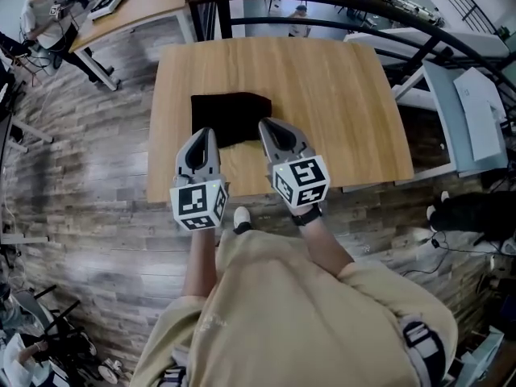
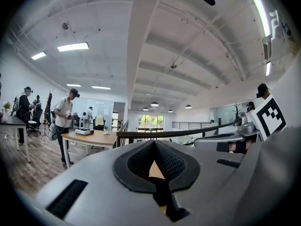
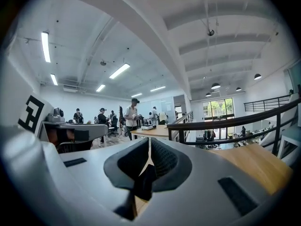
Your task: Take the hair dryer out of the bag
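Your bag (image 1: 230,115) is a flat, plain black cloth rectangle lying on the wooden table (image 1: 339,95), and what is inside it is hidden. Its long axis runs crosswise to the way your grippers point, from your left gripper (image 1: 206,132) across to your right gripper (image 1: 265,124). Both are clenched, jaws together on nothing I can make out, the left tip over the bag's near left corner and the right tip at its right edge.
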